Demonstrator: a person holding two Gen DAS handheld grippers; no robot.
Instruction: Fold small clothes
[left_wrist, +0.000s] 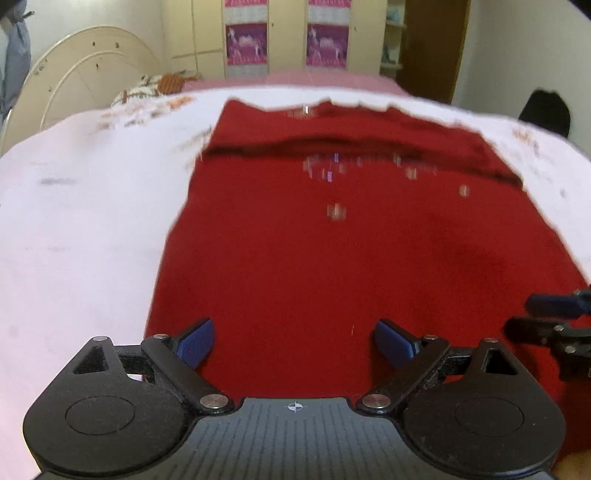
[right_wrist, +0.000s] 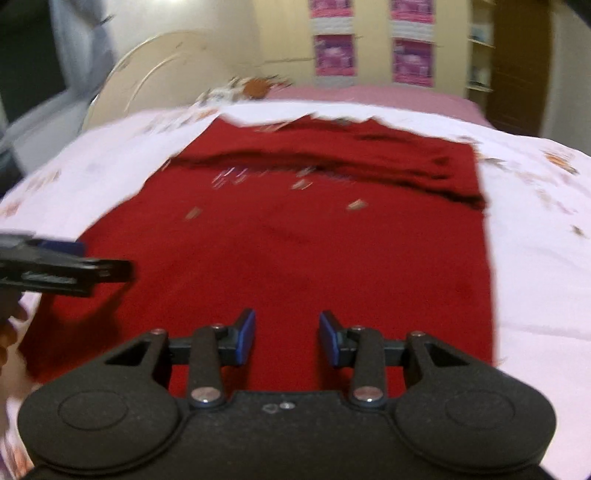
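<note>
A cream wardrobe (left_wrist: 288, 37) with pink horse panels fills the top centre; a curved cream headboard (left_wrist: 85, 77) stands upper left, a brown door (left_wrist: 432, 48) upper right.

Red garment spread flat on the white-sheeted bed.

We're looking at a bed covered by a pale white sheet with small orange-brown floral prints (left_wrist: 81, 206) toward its edges, and lying directly on it is a deep red fabric garment (left_wrist: 332, 240), spread out lengthwise, sprinkled with small pale marks (right_wrist: 356, 205) across its upper part. A dark crease runs side to side across the far portion, where the cloth looks doubled over. Beyond the sheet, a plain pink bedcover (right_wrist: 369, 94) shows, and a floral patterned pillow (left_wrist: 147, 86) sits by the cream curved headboard (left_wrist: 74, 74).
</note>
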